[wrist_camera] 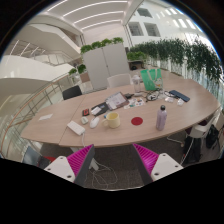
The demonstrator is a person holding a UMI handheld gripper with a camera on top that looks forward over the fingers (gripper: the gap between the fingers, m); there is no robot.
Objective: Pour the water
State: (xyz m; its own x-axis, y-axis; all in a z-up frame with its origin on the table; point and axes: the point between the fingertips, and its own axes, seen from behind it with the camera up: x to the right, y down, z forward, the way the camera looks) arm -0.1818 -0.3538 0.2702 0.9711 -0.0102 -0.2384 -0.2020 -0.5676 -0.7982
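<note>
Office atrium background; my gripper hovers before a long wooden table, jaws wide, holding nothing. Near the front edge: yellow mug (left), then purple water bottle, well beyond the fingers.

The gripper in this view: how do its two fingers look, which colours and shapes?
The gripper shows two fingers. Each finger carries a bright magenta pad with a ribbed, triangular face narrowing toward the tip. Behind the pads sit white blocks with black square markings. No cable, sleeve or hand is visible.
</note>
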